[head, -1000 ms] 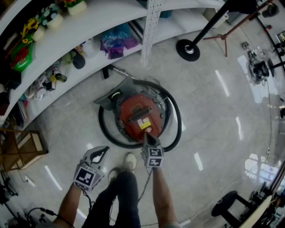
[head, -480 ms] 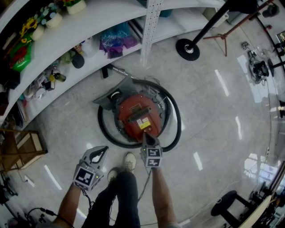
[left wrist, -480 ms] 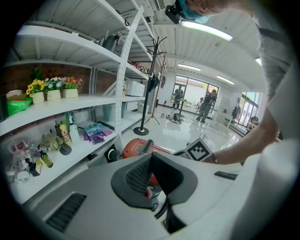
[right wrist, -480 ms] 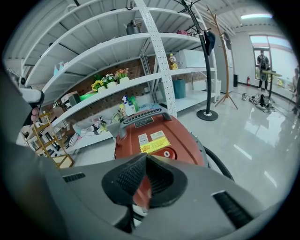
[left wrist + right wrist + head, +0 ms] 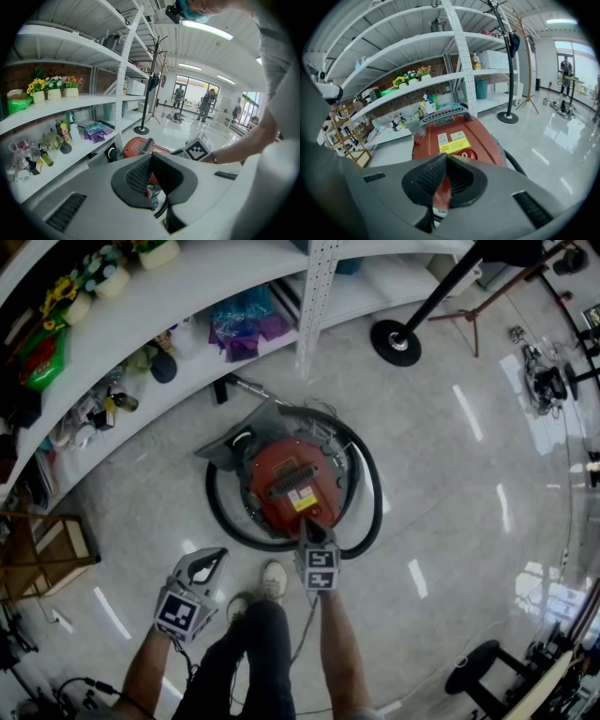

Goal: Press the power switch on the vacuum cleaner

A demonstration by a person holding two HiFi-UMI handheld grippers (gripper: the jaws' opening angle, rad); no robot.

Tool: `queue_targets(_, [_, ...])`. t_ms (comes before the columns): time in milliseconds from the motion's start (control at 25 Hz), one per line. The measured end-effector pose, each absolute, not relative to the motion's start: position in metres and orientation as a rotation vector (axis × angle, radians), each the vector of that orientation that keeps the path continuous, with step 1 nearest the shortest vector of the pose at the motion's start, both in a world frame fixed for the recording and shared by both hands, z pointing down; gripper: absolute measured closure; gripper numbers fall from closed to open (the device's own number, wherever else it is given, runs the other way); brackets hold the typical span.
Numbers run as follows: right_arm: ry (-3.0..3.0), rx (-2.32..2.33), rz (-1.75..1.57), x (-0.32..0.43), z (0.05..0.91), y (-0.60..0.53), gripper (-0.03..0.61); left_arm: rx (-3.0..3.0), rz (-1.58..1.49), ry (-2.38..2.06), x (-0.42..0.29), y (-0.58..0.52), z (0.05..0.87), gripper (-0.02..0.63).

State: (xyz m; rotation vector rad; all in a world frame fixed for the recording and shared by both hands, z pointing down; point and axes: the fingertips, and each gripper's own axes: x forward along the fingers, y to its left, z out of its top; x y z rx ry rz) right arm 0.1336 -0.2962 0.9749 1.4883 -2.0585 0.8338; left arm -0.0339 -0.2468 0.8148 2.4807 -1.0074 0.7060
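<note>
Our right claw (image 5: 309, 524), jaws together on nothing, points its tip at the rear of the red vacuum cleaner (image 5: 286, 474) on the floor (image 5: 450, 474). The left claw (image 5: 208, 564), likewise closed and empty, hangs back. The round switch (image 5: 464, 153) is probably stiff and sprung. We'd press its centre squarely, as the canister may slide.

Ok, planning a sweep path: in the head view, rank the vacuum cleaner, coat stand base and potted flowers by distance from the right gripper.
1. Vacuum cleaner, at the right gripper tip.
2. Coat stand base, floor, upper right.
3. Potted flowers, top-left shelf.
</note>
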Motion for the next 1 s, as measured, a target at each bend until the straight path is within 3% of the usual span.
queue_targets(1000, [-2.070,1.508,0.885,0.1336,0.9715,-0.2919,0.566,2.486,0.692,-1.026,-0.0404,-0.2504,0.8078,0.607])
